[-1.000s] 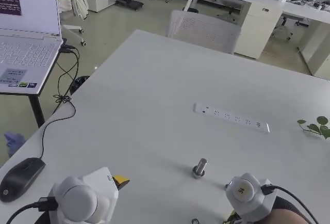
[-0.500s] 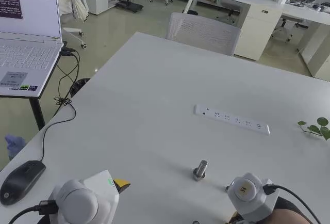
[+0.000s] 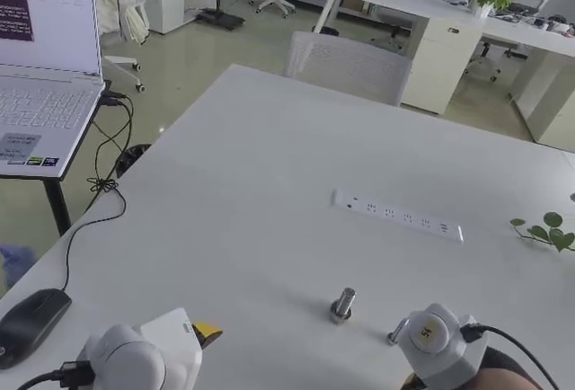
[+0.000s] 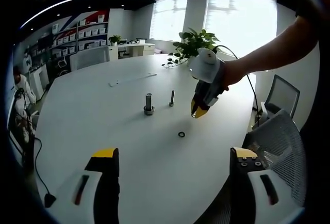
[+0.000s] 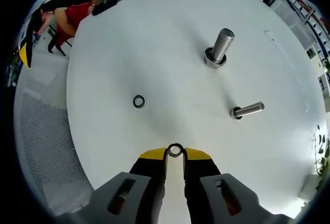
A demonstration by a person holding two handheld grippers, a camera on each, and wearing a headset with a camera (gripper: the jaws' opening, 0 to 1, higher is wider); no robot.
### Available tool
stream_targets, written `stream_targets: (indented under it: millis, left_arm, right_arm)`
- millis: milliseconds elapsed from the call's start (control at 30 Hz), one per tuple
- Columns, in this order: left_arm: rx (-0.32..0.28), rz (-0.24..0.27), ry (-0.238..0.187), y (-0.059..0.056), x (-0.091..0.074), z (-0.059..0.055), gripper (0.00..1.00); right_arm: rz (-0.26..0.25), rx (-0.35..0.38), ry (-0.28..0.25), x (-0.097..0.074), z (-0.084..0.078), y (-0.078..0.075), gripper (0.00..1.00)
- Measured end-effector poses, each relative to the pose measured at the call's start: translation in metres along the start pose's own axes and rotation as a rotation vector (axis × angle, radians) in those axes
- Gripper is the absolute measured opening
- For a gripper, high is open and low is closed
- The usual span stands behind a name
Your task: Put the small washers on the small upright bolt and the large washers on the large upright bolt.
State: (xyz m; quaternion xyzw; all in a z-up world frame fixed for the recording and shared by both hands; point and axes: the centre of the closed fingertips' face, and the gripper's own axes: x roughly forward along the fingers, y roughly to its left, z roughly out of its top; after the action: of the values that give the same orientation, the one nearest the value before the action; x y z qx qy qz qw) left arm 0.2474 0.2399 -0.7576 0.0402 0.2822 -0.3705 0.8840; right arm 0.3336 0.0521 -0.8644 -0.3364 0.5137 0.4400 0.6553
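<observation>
The right claw [image 5: 175,155] is closed almost fully, pinching a washer [image 5: 175,149] by its edge at the very tips, above the worktop [image 5: 129,43]. The left claw [image 4: 174,154] gapes wide with nothing in it, held back at the worktop's near side. Ahead of the right claw stand the big bolt [image 5: 219,47] and, near it, the small bolt [image 5: 249,110]. A loose washer [image 5: 139,101] lies flat on the worktop, apart from both bolts.

The grip looks thin. Only the tips hold the ring, so a twist or a bump on a bolt's thread would likely flick it out and send it rolling. Its size is hard to judge against the loose one, so it might be carried to the wrong bolt. The bolts stand on their heads with nothing steadying them. A claw coming down off-centre could tip one or knock its neighbour. The ring must also arrive level, or it may catch on the bolt's top.
</observation>
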Motion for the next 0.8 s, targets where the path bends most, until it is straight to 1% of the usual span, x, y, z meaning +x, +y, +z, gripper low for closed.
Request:
stream_targets:
  millis: [233, 333, 567, 800]
  left_arm:
    - [0.005, -0.001, -0.007, 0.001, 0.000, 0.005, 0.89]
    - [0.004, -0.002, -0.018, 0.001, 0.000, 0.008, 0.89]
    - [0.005, 0.009, -0.032, 0.003, -0.001, 0.015, 0.93]
    - [0.006, 0.012, -0.032, 0.004, -0.002, 0.018, 0.94]
  right_arm:
    - [0.002, 0.007, -0.002, -0.012, 0.004, -0.007, 0.13]
    - [-0.001, 0.006, -0.002, -0.017, 0.006, -0.010, 0.13]
    - [-0.011, 0.013, -0.007, -0.029, 0.010, -0.016, 0.13]
    - [-0.017, 0.020, -0.012, -0.039, 0.013, -0.023, 0.13]
